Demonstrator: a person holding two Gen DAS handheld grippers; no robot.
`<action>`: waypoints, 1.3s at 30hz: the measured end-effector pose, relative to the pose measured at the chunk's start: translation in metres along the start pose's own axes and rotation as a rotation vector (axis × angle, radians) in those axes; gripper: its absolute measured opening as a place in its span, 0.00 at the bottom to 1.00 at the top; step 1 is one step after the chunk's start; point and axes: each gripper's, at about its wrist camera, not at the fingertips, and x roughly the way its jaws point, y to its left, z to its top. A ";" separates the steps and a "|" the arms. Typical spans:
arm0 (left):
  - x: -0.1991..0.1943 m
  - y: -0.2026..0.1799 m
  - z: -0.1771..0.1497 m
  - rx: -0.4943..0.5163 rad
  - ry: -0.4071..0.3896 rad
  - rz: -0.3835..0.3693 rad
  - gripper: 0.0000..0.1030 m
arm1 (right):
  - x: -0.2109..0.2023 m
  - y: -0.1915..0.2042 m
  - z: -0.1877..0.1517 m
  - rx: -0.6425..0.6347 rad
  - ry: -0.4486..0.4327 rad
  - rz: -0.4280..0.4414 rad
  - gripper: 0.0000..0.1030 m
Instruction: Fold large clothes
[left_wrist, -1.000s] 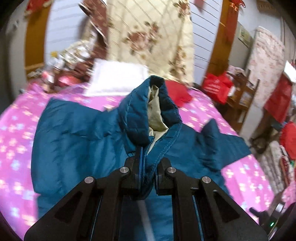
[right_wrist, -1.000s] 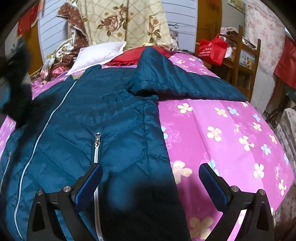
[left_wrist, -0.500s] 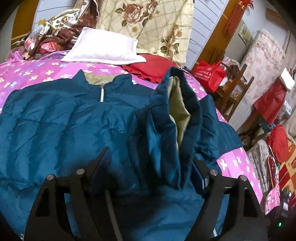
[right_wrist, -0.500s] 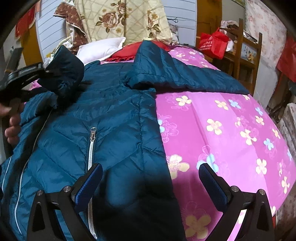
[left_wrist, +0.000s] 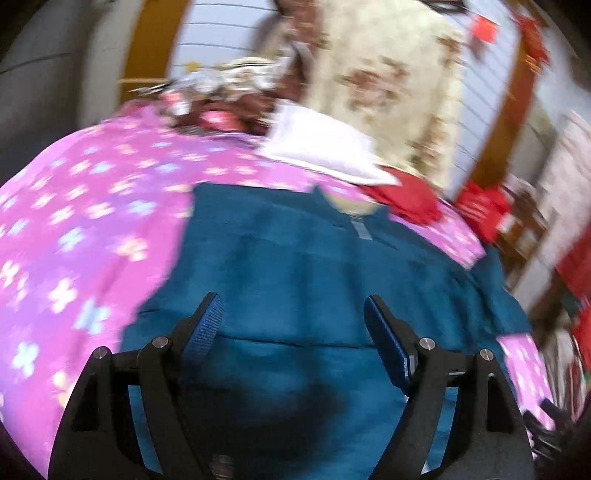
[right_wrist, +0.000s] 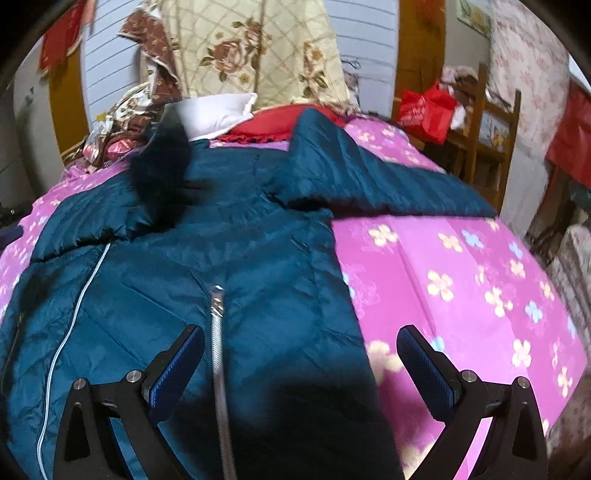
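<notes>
A large teal quilted jacket (right_wrist: 236, 258) lies front up on a pink flowered bedspread (right_wrist: 461, 280). Its right sleeve (right_wrist: 373, 184) stretches out to the right. Its left sleeve (right_wrist: 166, 173) lies folded over the chest. My right gripper (right_wrist: 301, 363) is open and empty above the lower front, beside the pocket zipper (right_wrist: 217, 325). In the blurred left wrist view the jacket (left_wrist: 295, 266) fills the middle, collar (left_wrist: 354, 206) at the far end. My left gripper (left_wrist: 293, 334) is open and empty above it.
A white pillow (right_wrist: 218, 110) and a red cloth (right_wrist: 280, 122) lie at the head of the bed. A floral quilt (right_wrist: 255, 48) hangs behind. A wooden chair (right_wrist: 491, 122) with a red bag (right_wrist: 428, 107) stands at the right.
My left gripper opened and let go of the sleeve, which now lies folded across the jacket's chest. The left gripper has pulled back and swung left. The right gripper stayed open, nearly still.
</notes>
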 end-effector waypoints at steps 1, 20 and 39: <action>0.005 0.009 0.000 -0.024 0.010 0.037 0.77 | -0.002 0.003 0.004 0.001 -0.021 0.012 1.00; 0.066 0.055 0.010 -0.179 0.133 0.158 0.77 | 0.168 0.050 0.105 0.374 0.191 0.376 0.90; 0.094 0.031 0.015 -0.016 0.180 0.168 0.77 | 0.164 0.069 0.106 0.161 0.194 0.303 1.00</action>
